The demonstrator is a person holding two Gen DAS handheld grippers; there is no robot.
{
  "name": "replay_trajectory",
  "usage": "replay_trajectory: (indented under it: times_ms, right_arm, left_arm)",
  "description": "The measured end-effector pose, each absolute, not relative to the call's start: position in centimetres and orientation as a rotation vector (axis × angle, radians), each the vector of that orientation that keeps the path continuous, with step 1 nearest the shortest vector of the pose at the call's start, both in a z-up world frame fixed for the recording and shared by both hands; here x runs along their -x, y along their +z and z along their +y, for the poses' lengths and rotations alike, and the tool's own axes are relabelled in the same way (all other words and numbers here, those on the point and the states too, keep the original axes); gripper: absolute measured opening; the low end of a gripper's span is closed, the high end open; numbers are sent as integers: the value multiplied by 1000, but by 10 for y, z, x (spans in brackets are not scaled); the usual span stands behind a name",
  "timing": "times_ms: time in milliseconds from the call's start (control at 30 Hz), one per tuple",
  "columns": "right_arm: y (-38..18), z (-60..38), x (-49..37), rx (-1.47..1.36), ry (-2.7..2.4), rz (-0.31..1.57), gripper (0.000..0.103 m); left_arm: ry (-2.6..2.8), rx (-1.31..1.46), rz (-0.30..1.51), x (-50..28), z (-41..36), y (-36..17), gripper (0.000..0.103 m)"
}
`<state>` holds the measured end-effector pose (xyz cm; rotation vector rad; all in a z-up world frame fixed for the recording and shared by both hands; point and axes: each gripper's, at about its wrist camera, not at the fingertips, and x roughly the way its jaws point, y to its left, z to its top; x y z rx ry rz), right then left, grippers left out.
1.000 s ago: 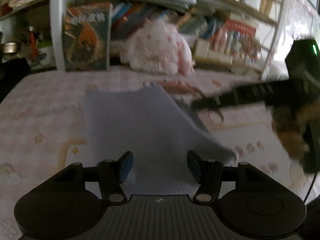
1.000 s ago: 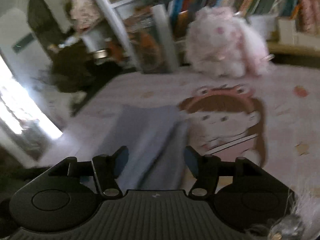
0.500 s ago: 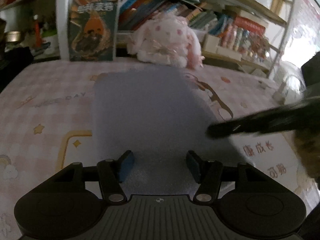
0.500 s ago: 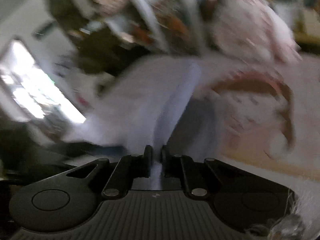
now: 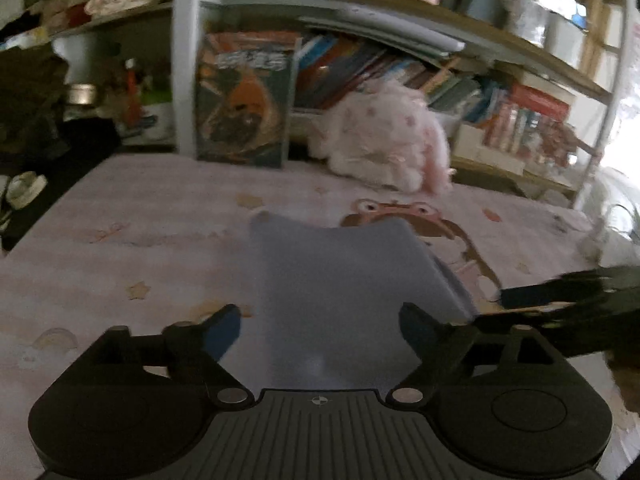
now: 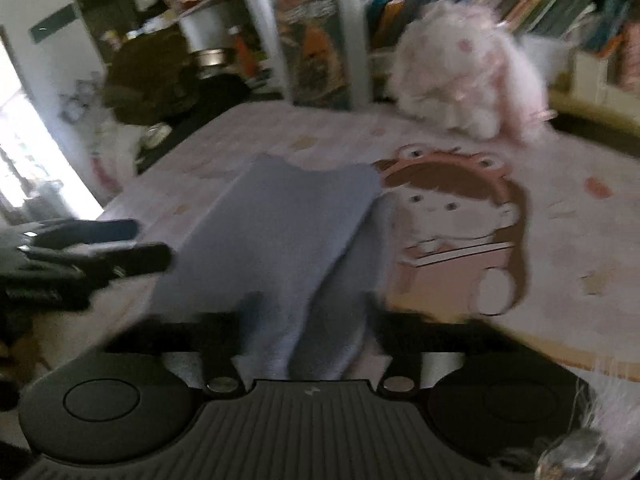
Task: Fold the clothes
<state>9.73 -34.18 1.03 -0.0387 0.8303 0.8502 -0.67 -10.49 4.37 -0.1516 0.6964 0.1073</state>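
A grey-blue garment (image 5: 340, 280) lies folded into a long strip on the pink patterned bed cover (image 5: 140, 240). It also shows in the right wrist view (image 6: 280, 232). My left gripper (image 5: 320, 328) is open and empty, hovering over the garment's near end. My right gripper (image 6: 308, 320) is open over the garment's near end, its fingers blurred by motion; it also shows from the side in the left wrist view (image 5: 520, 300). The left gripper shows at the left of the right wrist view (image 6: 120, 244).
A pink plush toy (image 5: 384, 148) sits at the far edge of the bed against a bookshelf (image 5: 440, 72) full of books. A large book (image 5: 244, 100) stands upright beside it. Dark clutter (image 6: 152, 76) lies off the bed's left side.
My right gripper was shut on the garment's edge half a second ago and has let go and opened. The garment's right side now lies folded over. Both grippers have drawn back.
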Motion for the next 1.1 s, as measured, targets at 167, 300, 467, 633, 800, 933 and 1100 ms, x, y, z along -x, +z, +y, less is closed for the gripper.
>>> replay_trajectory:
  times_ms: [167, 300, 467, 633, 800, 933, 1100]
  right_arm:
    - [-1, -351, -109, -56, 811, 966, 74]
    - [-16, -361, -116, -220, 774, 1095, 75]
    - [-26, -362, -116, -348, 742, 1174, 75]
    - [-29, -348, -117, -363, 729, 1195, 66]
    - [-27, -335, -113, -297, 705, 1166, 48]
    - [-10, -327, -96, -158, 745, 1059, 33]
    - [-1, -331, -80, -89, 772, 1043, 32]
  left_arm:
    - [108, 254, 777, -1, -86, 29, 93]
    - [90, 364, 833, -7, -74, 13, 93]
    - [59, 519, 872, -14, -56, -6, 92]
    - [16, 627, 902, -24, -46, -22, 88]
    - [-12, 600, 924, -33, -52, -21, 68]
    - [-40, 436, 906, -28, -69, -5, 52]
    - [-105, 402, 938, -25, -72, -2, 54]
